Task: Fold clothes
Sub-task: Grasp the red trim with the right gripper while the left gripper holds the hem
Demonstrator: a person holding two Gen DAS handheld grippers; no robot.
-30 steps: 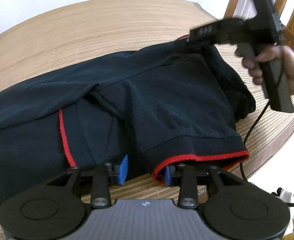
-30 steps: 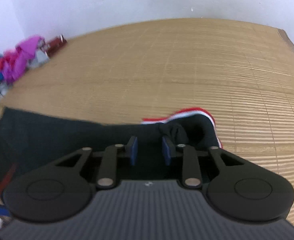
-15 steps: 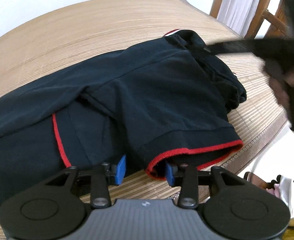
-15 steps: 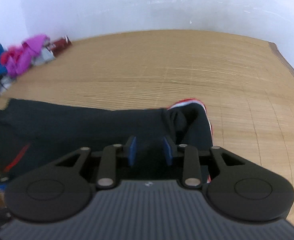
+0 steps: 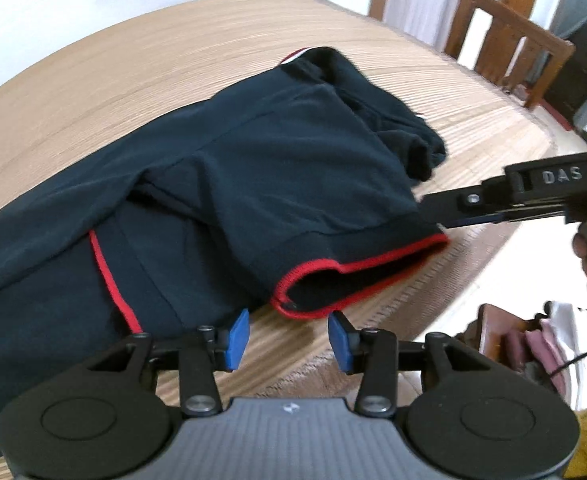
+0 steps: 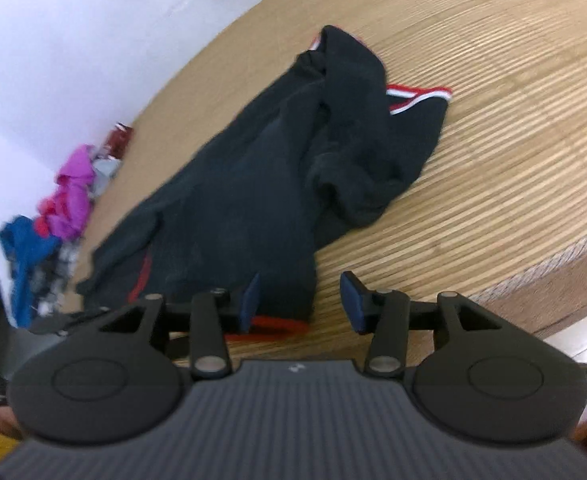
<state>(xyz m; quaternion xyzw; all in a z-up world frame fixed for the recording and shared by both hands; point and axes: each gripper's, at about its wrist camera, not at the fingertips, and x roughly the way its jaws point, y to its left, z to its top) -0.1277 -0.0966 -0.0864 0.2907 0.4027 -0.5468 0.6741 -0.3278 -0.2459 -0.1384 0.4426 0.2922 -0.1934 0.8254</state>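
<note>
A dark navy shirt with red trim [image 5: 253,168] lies crumpled on a bamboo mat; it also shows in the right wrist view [image 6: 277,184]. Its red-edged sleeve cuff [image 5: 357,272] lies just ahead of my left gripper [image 5: 289,336], which is open and empty. My right gripper [image 6: 299,300] is open and empty, just in front of the cuff's corner [image 6: 277,322]. In the left wrist view the right gripper [image 5: 433,206] comes in from the right beside the sleeve. The striped collar [image 6: 417,96] lies at the far end.
The bamboo mat [image 5: 133,80] covers a bed whose edge [image 6: 573,256] runs close on the right. A pile of coloured clothes [image 6: 61,208] lies by the white wall. A wooden chair [image 5: 513,52] stands beyond the bed. More clothes [image 5: 553,352] lie below the bed edge.
My right gripper has let go of the collar end, opened, and pulled back to the sleeve cuff near the bed edge. My left gripper has drawn back slightly from the cuff.
</note>
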